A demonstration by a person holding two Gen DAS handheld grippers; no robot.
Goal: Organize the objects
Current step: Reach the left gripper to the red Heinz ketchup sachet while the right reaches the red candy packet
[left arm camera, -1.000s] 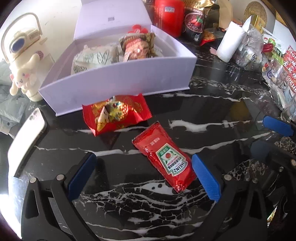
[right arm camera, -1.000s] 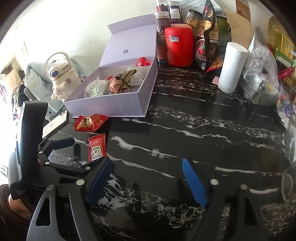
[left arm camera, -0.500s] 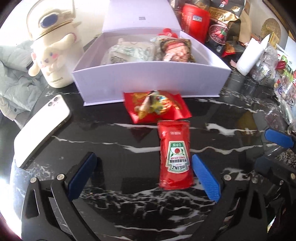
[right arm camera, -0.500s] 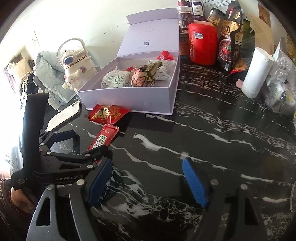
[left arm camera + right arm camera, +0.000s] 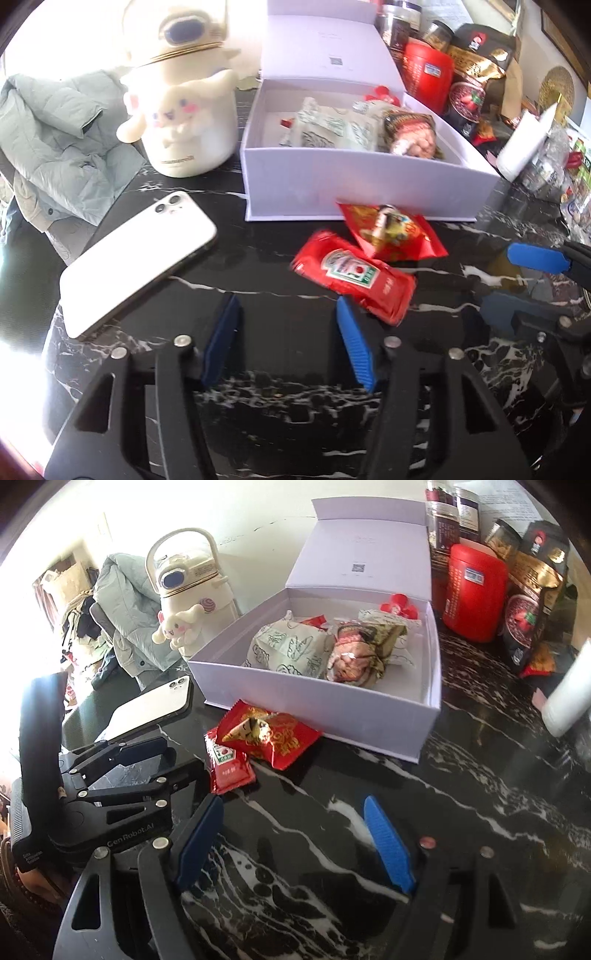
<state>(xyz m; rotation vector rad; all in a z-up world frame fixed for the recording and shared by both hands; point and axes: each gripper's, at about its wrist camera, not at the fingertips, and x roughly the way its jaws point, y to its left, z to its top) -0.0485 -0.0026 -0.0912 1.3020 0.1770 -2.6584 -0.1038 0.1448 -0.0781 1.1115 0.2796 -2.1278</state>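
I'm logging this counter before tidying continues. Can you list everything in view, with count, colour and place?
ketchup sachet: 1, red, on counter before the box
snack packet: 1, red, touching the sachet, against the box front
box: 1, white, lid open, holding wrapped snacks
phone: 1, white, face down, counter's left
bottle: 1, cream, left of box
jacket: 1, pale green, far left
canister: 1, red, behind box
paper roll: 1, white, right
left tool: jaws just narrowed, nothing between
right tool: open, empty
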